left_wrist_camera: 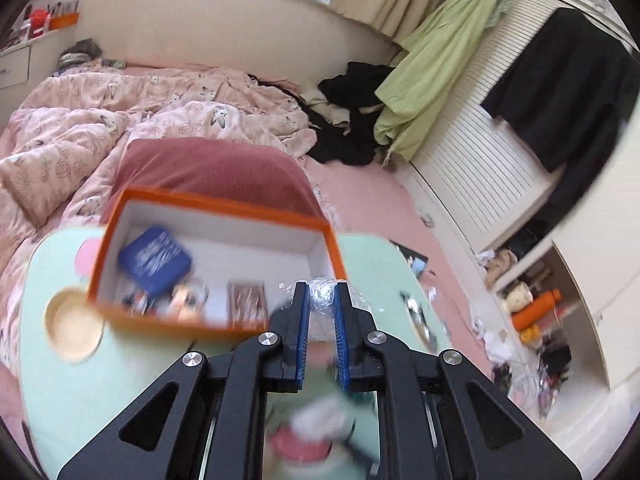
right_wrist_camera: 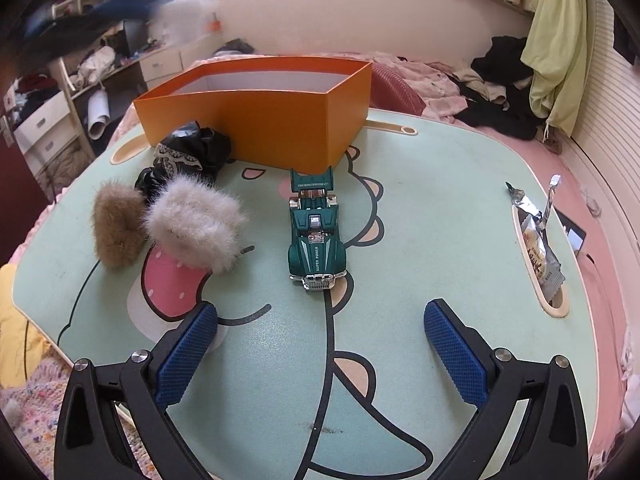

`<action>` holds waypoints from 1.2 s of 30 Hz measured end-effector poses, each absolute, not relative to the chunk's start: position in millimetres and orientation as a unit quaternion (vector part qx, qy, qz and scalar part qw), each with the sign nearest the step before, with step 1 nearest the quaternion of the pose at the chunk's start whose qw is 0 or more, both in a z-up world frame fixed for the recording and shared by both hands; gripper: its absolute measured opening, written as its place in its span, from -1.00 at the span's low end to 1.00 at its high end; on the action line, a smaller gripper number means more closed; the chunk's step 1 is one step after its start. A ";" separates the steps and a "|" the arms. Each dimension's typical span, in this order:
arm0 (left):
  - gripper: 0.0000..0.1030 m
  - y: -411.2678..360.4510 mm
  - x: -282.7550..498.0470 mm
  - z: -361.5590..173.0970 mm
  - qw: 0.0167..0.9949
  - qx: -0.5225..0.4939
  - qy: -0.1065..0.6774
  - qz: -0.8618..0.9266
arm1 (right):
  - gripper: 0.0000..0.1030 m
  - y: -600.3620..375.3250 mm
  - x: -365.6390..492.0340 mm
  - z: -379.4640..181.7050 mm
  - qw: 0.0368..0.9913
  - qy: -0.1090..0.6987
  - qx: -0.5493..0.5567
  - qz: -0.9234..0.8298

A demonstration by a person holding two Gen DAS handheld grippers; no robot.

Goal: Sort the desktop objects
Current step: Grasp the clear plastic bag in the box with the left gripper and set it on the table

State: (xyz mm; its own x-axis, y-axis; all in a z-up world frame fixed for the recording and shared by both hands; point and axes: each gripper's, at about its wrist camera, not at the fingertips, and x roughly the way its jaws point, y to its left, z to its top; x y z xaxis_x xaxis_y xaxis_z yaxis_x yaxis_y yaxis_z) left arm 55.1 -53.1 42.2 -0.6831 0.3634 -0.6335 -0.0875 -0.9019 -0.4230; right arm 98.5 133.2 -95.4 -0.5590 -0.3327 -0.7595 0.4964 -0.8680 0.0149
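My left gripper [left_wrist_camera: 321, 292] is shut on a clear plastic wrapper [left_wrist_camera: 322, 300] and holds it above the near right corner of the orange box [left_wrist_camera: 216, 326]. The box holds a blue case [left_wrist_camera: 156, 261], a brown packet [left_wrist_camera: 247, 296] and small blurred items. In the right wrist view my right gripper [right_wrist_camera: 320, 320] is open and empty, low over the table [right_wrist_camera: 420, 240]. Ahead of it stands a green toy car [right_wrist_camera: 316, 236]. To its left lie a white fur scrunchie [right_wrist_camera: 196, 224], a brown fur scrunchie [right_wrist_camera: 118, 224] and a black lace scrunchie [right_wrist_camera: 188, 152] against the orange box [right_wrist_camera: 256, 128].
A snack packet [right_wrist_camera: 540, 248] sticks out of the slot at the table's right edge. A round cup recess [left_wrist_camera: 72, 328] lies left of the box. A red cushion [left_wrist_camera: 208, 168] and a pink duvet [left_wrist_camera: 80, 120] lie behind the table.
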 end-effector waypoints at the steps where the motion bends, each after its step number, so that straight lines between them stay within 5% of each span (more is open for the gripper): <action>1: -0.75 -56.2 77.4 34.2 0.124 -0.378 -0.170 0.901 | 1.00 133.1 98.5 -95.4 0.236 0.102 0.406 -0.877; 8: -0.75 -72.1 164.2 -34.9 0.123 -0.416 -0.160 0.887 | 1.00 131.0 98.1 -96.0 0.232 0.105 0.408 -0.877; 18: -0.65 -45.4 132.5 -68.3 0.133 -0.385 -0.142 0.902 | 1.00 131.3 97.9 -97.1 0.231 0.104 0.408 -0.877; 20: -0.45 -45.7 134.3 -67.8 0.132 -0.380 -0.146 0.904 | 1.00 131.6 98.6 -96.6 0.232 0.104 0.408 -0.877; 23: 0.48 -47.4 154.5 -61.6 0.107 -0.353 -0.128 0.921 | 0.99 132.4 98.7 -88.7 0.244 0.097 0.406 -0.875; 24: 0.64 -48.6 164.2 -59.0 0.097 -0.338 -0.119 0.929 | 0.99 131.4 99.2 -79.4 0.251 0.095 0.395 -0.879; 30: 0.64 -49.4 184.1 -71.9 0.048 -0.332 -0.066 0.940 | 0.98 97.9 66.4 -6.0 0.279 0.082 0.383 -0.877; 36: 0.78 -39.4 168.3 -86.5 -0.005 -0.372 -0.022 0.928 | 0.25 30.4 -17.9 11.4 0.292 0.031 0.498 -0.816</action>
State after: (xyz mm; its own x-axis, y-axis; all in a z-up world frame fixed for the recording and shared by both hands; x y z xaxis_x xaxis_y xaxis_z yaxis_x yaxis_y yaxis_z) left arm 168.3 -39.4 -86.5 -0.7232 0.0067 -0.6906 0.0258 -0.9990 -0.0367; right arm -17.9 30.4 11.4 -0.3340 -0.4456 -0.8306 0.5075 -0.8276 0.2399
